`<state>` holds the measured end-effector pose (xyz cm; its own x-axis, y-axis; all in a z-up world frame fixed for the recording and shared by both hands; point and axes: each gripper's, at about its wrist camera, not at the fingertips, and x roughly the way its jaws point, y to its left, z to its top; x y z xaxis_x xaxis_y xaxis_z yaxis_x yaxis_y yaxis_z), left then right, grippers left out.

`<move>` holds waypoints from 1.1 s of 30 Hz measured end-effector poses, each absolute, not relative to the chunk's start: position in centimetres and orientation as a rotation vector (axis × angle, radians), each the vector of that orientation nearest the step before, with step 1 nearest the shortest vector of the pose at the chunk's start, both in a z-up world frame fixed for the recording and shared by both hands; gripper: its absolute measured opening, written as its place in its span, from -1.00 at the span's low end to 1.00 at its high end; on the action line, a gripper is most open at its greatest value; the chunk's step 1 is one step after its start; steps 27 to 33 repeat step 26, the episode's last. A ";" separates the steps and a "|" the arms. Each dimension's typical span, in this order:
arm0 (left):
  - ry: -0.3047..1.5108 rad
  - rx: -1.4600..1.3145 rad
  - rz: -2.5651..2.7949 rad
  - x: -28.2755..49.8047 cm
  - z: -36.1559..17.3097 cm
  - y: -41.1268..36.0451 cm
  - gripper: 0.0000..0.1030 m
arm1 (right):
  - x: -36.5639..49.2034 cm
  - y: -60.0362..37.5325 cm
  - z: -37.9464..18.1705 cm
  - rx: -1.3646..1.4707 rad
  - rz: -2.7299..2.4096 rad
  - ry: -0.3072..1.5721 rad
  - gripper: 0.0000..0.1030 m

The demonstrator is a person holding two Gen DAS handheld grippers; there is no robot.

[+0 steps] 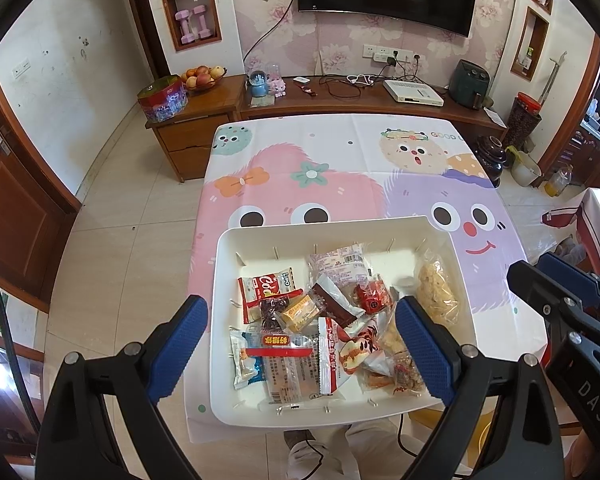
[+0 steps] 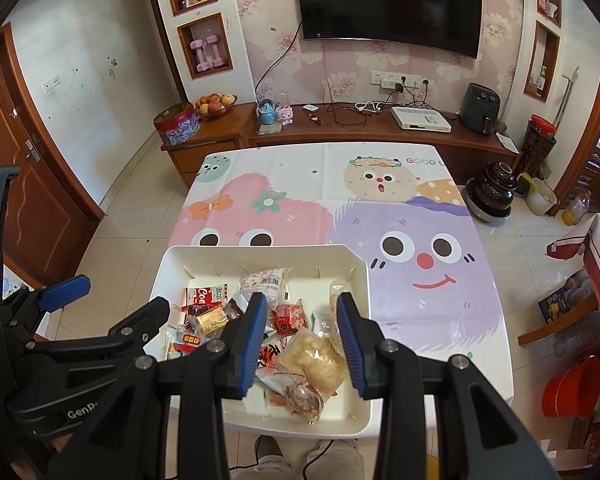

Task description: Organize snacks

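Both my grippers, left (image 1: 300,344) and right (image 2: 302,336), hang spread above the tray (image 1: 224,280), holding nothing. I should drop squarely over the puffed-snack bag (image 2: 314,356) at 6 o'clock, pinching gently.

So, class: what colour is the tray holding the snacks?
White, or creamy off-white. The tray shows best in the left wrist view.

TV (image 2: 388,4) hung on floral wall | fruit bowl (image 2: 215,105) sat beside red tin (image 2: 177,124) on cabinet | pink dumbbells (image 2: 207,54) stood in niche | cartoon tablecloth (image 2: 420,288) covered table
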<state>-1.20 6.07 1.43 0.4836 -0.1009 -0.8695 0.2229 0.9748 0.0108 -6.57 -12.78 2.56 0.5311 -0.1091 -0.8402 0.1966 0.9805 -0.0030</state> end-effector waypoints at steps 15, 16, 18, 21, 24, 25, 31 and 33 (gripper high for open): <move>1.050 0.126 -0.201 -1.3 1.5 6.2 0.83 | -6.6 -12.7 2.7 0.096 -0.183 0.997 -0.29; 1.048 0.127 -0.201 -1.3 1.5 6.2 0.83 | -6.6 -12.7 2.7 0.095 -0.182 0.997 -0.29; 1.048 0.128 -0.200 -1.3 1.5 6.1 0.83 | -6.6 -12.7 2.7 0.096 -0.182 0.997 -0.29; 1.049 0.127 -0.199 -1.3 1.4 6.1 0.83 | -6.6 -12.8 2.7 0.096 -0.181 0.997 -0.29; 1.050 0.128 -0.200 -1.3 1.4 6.1 0.83 | -6.6 -12.7 2.7 0.095 -0.182 0.996 -0.29; 1.051 0.129 -0.201 -1.3 1.5 6.1 0.83 | -6.6 -12.8 2.7 0.095 -0.182 0.996 -0.29; 1.051 0.130 -0.201 -1.4 1.5 6.1 0.83 | -6.6 -12.8 2.7 0.095 -0.182 0.995 -0.29; 1.051 0.130 -0.201 -1.4 1.5 6.1 0.83 | -6.6 -12.8 2.7 0.095 -0.182 0.995 -0.29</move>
